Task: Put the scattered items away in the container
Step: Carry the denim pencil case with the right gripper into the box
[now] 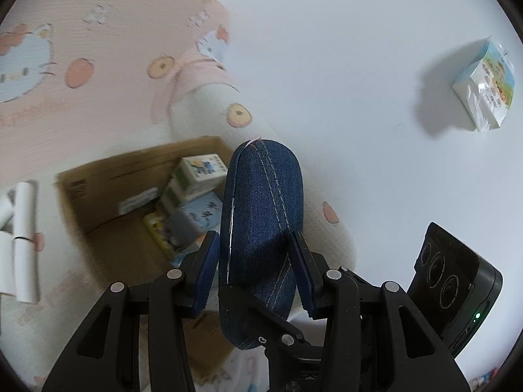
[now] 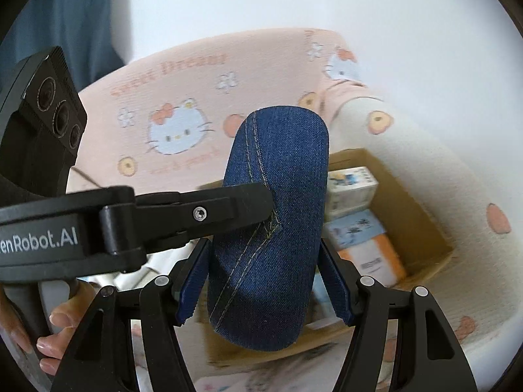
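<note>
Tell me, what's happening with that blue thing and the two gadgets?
A person is holding a claw tool in each hand, and both grip one denim case in the air. The left claw clamps its sides, and the right claw pinches it too. Below sits an open cardboard box already holding several small packets. One more packet lies apart on the white surface.

A pink cartoon-cat blanket covers the bed. On it, ahead-left of the left tongs, sits an open cardboard box; white paper rolls lie farther left. A tissue pack lies far ahead-right on the white surface.
</note>
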### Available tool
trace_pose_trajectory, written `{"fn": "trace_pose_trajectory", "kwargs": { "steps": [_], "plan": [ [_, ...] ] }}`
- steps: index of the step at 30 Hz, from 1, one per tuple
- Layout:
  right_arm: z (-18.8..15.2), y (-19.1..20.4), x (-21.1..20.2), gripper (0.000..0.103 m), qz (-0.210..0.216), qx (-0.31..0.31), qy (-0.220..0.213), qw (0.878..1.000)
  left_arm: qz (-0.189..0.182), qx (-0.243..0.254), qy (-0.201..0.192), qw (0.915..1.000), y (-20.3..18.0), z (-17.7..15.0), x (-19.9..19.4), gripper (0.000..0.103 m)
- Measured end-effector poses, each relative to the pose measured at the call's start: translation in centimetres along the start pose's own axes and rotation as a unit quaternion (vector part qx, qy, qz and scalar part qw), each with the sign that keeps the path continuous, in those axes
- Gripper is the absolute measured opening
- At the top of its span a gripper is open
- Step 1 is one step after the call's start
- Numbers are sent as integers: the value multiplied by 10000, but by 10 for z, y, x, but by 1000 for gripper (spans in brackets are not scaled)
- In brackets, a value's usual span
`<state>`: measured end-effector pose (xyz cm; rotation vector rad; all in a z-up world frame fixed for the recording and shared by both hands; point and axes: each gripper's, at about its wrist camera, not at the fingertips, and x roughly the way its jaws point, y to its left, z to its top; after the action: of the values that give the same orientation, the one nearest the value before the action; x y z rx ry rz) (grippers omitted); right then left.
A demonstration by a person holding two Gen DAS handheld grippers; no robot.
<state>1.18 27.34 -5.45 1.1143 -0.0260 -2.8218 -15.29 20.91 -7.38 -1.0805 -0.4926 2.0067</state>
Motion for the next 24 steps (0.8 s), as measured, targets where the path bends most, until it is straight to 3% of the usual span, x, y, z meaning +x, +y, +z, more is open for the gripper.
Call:
{"fn": "trace_pose_trajectory", "kwargs": {
  "steps": [8,24],
  "plan": [
    [5,-51,16,64,-148,75,301,9994,90,267,191,9994,-21,8,46,47],
    [22,-113,82,63,-268,-410,1488,9877,15,-670,855,9941,14,36,137,47]
  ]
}}
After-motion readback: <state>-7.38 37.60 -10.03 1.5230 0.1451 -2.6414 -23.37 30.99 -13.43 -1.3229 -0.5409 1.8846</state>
